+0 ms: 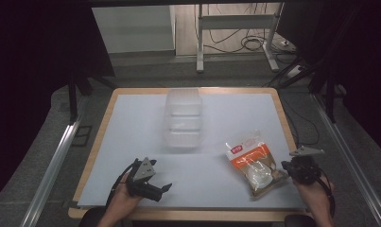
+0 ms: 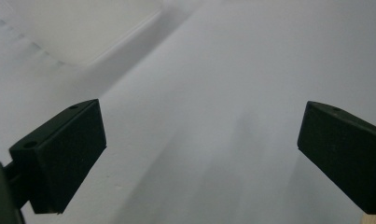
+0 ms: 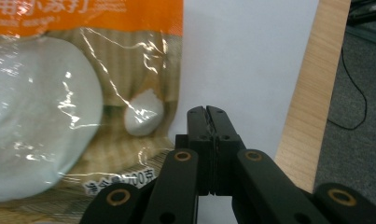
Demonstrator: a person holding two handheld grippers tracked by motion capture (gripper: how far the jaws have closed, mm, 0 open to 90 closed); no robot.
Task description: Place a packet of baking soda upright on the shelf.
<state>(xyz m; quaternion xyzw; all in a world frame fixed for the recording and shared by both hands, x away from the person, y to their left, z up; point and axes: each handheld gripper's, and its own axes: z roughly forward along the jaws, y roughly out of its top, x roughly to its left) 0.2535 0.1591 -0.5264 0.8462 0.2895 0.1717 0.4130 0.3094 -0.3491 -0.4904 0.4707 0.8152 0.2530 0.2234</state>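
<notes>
A clear snack bag [image 1: 252,163] with an orange label and white pieces inside lies flat at the front right of the white table [image 1: 131,123]. In the right gripper view the bag [image 3: 59,102] lies left of my right gripper [image 3: 206,112]. Its jaws are pressed together just beside the bag's right edge, and I see nothing between them. In the high view my right gripper [image 1: 283,166] sits at that edge of the bag. My left gripper [image 1: 164,189] rests near the front left, well apart from the bag. Its jaws stand wide open over bare table, as the left gripper view [image 2: 199,154] shows.
A clear plastic container [image 1: 182,118] stands at the table's middle back, and its blurred corner [image 2: 83,32] shows ahead of the left gripper. The table's wooden rim [image 3: 311,102] runs just right of the right gripper. Cables and a metal stand [image 1: 235,28] lie on the floor beyond.
</notes>
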